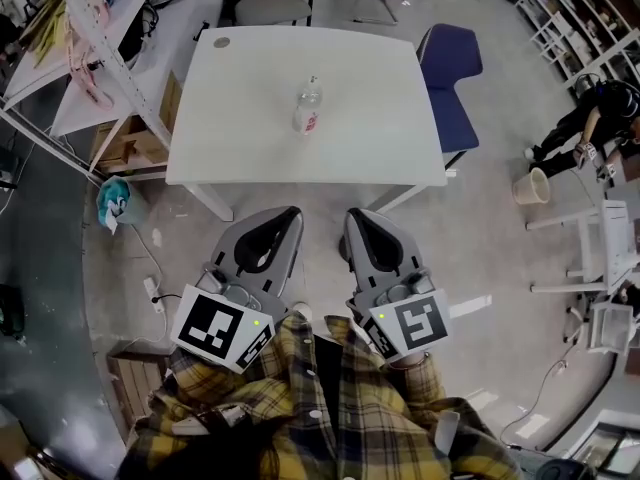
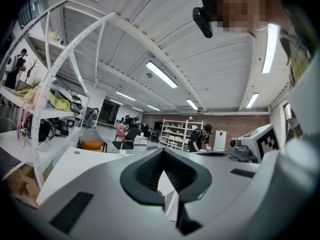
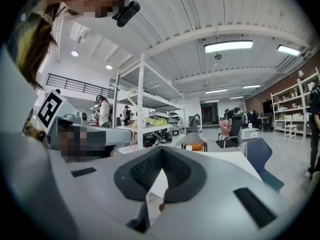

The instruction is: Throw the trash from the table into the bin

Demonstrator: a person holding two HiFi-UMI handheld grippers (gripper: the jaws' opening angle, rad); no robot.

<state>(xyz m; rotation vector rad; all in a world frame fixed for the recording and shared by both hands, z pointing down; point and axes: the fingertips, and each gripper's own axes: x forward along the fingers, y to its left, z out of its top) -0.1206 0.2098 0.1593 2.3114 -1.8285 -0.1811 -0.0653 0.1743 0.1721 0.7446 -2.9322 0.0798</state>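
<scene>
**Both grippers closed and empty, bottle sits mid-table**

Looking down from the head view, the white table [image 1: 240, 148] fills the top half of the picture. One clear plastic bottle [image 1: 308, 106] with a red-and-white label sits near its middle, alone on the surface. Nothing is touching it.

The left gripper [image 1: 290, 214] and the right gripper [image 1: 355, 216] are side by side over the grey floor, on the near side of the table edge and well short of the bottle. Both point toward the table. Their own views agree: on each one the fingers are pressed together at the tips, with only the V-shaped gap of the dark pads behind them and nothing caught in it.

The person's yellow plaid shirt [image 1: 330, 408] shows at the bottom. A blue chair [image 1: 452, 73] stands at the table's right side. Further right a pale bucket [image 1: 531, 185] sits on the floor, well apart from the table. To the left is a metal shelf rack [image 1: 100, 43] with cardboard boxes [image 1: 125, 143] beneath it.
</scene>
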